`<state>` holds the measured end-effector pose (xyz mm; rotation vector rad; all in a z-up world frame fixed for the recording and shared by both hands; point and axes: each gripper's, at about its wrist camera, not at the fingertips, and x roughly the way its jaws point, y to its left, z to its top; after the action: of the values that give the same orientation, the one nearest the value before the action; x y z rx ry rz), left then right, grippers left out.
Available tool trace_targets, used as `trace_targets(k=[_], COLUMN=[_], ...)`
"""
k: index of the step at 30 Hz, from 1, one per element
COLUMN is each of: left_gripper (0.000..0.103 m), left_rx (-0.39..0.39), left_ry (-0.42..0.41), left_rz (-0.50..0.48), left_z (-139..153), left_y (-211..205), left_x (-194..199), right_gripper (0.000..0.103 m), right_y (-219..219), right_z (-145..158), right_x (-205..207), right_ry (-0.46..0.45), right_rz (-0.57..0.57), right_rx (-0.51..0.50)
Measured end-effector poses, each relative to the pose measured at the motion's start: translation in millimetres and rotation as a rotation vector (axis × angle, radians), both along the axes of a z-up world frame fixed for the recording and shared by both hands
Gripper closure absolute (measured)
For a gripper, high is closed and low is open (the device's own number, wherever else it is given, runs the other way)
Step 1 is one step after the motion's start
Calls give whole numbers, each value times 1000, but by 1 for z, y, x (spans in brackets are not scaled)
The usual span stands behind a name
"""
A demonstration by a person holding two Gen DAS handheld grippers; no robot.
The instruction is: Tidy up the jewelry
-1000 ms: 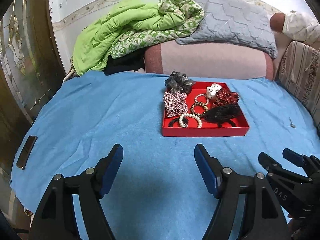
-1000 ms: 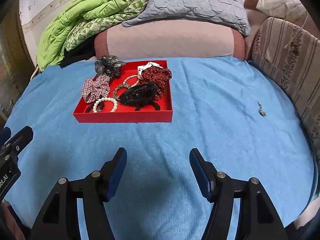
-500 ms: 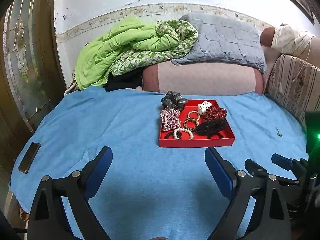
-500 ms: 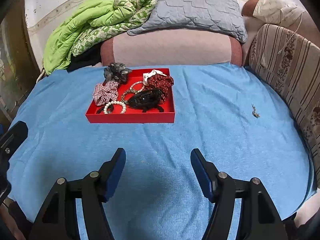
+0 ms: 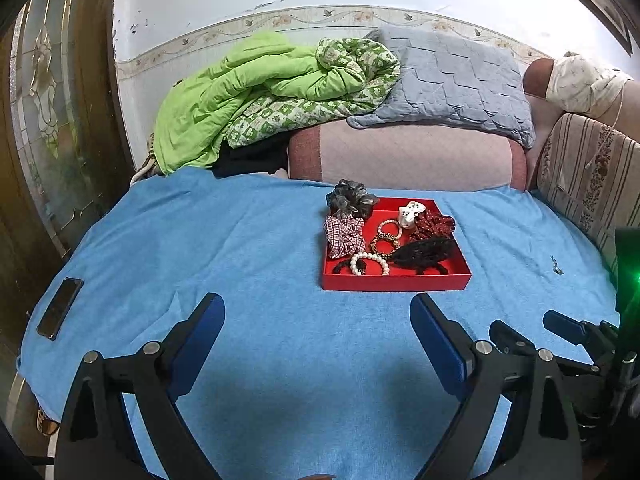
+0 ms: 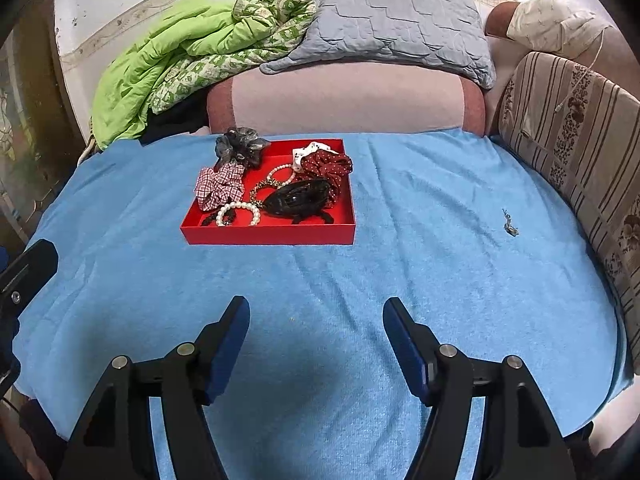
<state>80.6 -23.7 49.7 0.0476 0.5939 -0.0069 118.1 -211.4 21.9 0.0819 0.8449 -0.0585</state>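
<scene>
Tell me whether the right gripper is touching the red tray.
Apart. The right wrist view shows the right gripper open and empty, with a broad stretch of bare blue blanket between its fingertips and the red tray.

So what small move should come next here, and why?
Probably bring the right claw forward to the small dark trinket lying alone on the blue cover. Everything else already sits in the red tray, and both claws are open and empty, well short of it.
</scene>
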Motion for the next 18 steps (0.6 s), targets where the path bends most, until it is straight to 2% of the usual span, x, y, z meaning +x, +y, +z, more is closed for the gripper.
trace_targets(k=[18], left_gripper=[10], left_rx=[-7], left_ry=[21], left_rz=[-2], left_z=[-6], left_y=[-1], left_x=[3], right_gripper=[29], right_y=[2], right_z=[-8], right_x=[1], right_ry=[17], right_rz=[1], right_rx=[11])
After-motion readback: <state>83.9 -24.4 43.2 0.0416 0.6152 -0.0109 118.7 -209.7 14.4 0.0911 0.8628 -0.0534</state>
